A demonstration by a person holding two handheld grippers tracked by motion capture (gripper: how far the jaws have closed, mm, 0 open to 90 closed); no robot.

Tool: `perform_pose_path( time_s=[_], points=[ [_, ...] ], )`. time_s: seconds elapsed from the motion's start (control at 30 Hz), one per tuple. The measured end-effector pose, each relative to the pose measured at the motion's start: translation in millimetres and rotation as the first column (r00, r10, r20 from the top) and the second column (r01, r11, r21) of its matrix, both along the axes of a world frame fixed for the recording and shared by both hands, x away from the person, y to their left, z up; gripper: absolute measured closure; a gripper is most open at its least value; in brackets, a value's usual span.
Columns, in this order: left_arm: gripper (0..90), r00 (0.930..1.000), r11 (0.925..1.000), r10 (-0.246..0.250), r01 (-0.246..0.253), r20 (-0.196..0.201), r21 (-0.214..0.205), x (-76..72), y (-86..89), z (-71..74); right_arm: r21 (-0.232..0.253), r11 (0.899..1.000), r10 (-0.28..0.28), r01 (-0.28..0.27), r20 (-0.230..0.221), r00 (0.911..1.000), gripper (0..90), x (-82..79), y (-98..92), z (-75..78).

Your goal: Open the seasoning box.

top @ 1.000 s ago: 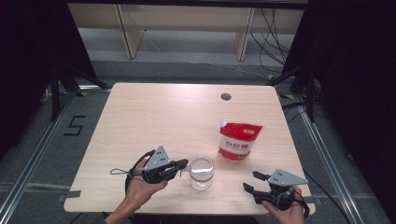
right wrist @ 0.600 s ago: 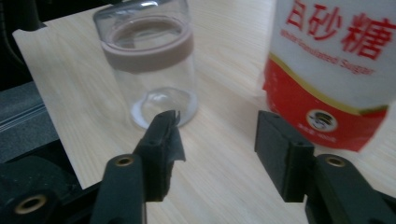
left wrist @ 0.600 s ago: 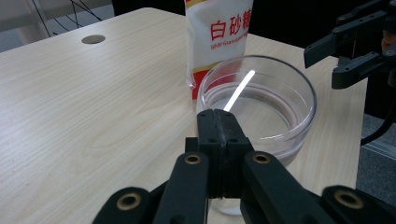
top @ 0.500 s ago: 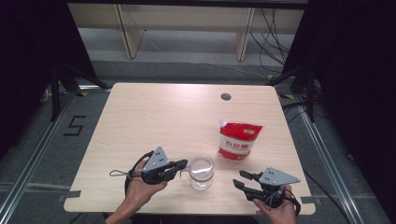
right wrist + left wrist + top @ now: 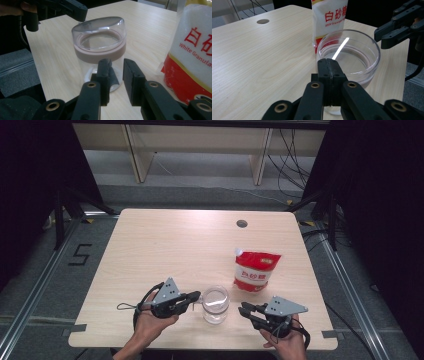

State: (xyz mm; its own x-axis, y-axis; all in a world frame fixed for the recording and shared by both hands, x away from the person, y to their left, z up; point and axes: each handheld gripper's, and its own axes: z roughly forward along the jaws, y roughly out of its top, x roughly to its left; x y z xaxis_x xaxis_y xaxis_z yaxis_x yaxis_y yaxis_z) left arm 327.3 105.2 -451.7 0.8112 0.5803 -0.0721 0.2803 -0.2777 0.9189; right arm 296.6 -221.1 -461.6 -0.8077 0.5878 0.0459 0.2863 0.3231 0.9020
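Left fingers [image 5: 329, 75] pressed together, right fingers [image 5: 110, 75] narrowing (nothing between) beside the round clear glass jar [image 5: 215, 304].

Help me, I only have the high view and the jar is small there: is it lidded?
Observer: Yes. In the right gripper view the jar wears a clear domed lid with a pinkish band.
Operator: Is the left gripper holding anything?
Observer: No. The left gripper has its jaws shut on nothing, tips close by the jar's rim.
Operator: And the right one?
Observer: The right gripper has just been closing. A narrow gap remains with nothing in it, and the jar stands beyond the tips.
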Motion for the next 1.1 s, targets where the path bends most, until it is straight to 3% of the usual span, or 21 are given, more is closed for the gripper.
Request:
perform_pose_path(
  time_s=[0.2, 0.23, 0.27, 0.3, 0.33, 0.47, 0.5, 0.77, 0.87, 0.97, 1.1],
  points=[
    [89.3, 1.0000, 1.0000, -0.004, 0.004, 0.006, 0.004, -0.4, -0.1, 0.1, -0.015, 0.999, 0.033, -0.033, 0.030, 0.9990, 81.3, 5.0, 10.9, -0.4],
    [89.4, 0.9999, 0.9999, -0.010, 0.010, 0.007, -0.003, -0.2, -0.3, -0.4, -0.017, 0.999, 0.028, -0.028, 0.007, 0.9996, 82.1, 4.6, 12.4, 0.4],
    [89.4, 0.9996, 0.9998, -0.017, 0.016, 0.021, 0.007, 0.3, 0.4, -0.1, -0.015, 0.999, 0.032, -0.032, 0.026, 0.9991, 83.3, 6.2, 14.7, -0.5],
    [89.4, 0.9993, 0.9997, -0.022, 0.022, 0.029, 0.010, 0.8, 0.7, -0.2, -0.025, 0.999, 0.035, -0.035, 0.009, 0.9993, 83.7, 6.9, 15.7, -0.5],
    [89.4, 0.9994, 0.9998, -0.020, 0.019, 0.028, 0.008, 0.6, 0.5, -0.3, -0.031, 0.999, 0.037, -0.036, 0.019, 0.9991, 84.2, 8.6, 16.6, -1.2],
    [89.3, 0.9995, 0.9998, -0.017, 0.017, 0.025, 0.005, 0.4, 0.3, -0.4, -0.028, 0.998, 0.055, -0.055, -0.017, 0.9984, 85.9, 11.1, 20.4, -2.4],
    [89.4, 0.9994, 0.9998, -0.019, 0.018, 0.029, 0.007, 0.5, 0.5, -0.4, -0.043, 0.998, 0.056, -0.055, 0.020, 0.9982, 86.1, 12.8, 20.5, -2.0],
    [89.4, 0.9998, 1.0000, 0.002, -0.002, 0.020, -0.009, -2.3, -0.9, -1.8, -0.031, 0.998, 0.063, -0.062, 0.031, 0.9975, 87.6, 14.2, 23.8, 2.4],
    [89.4, 0.9999, 0.9999, 0.005, -0.005, 0.014, -0.013, -2.4, -0.9, -2.0, -0.021, 0.998, 0.053, -0.053, 0.011, 0.9985, 87.7, 12.0, 26.6, 4.2],
    [89.4, 0.9998, 0.9998, 0.009, -0.008, 0.017, -0.017, -2.7, -1.1, -2.4, -0.051, 0.997, 0.061, -0.060, 0.032, 0.9976, 88.2, 14.6, 26.3, 4.6],
    [89.4, 0.9998, 0.9998, 0.008, -0.007, 0.020, -0.020, -2.4, -1.1, -2.5, -0.056, 0.997, 0.055, -0.055, 0.011, 0.9984, 88.6, 15.6, 24.9, 2.2]
  ],
)
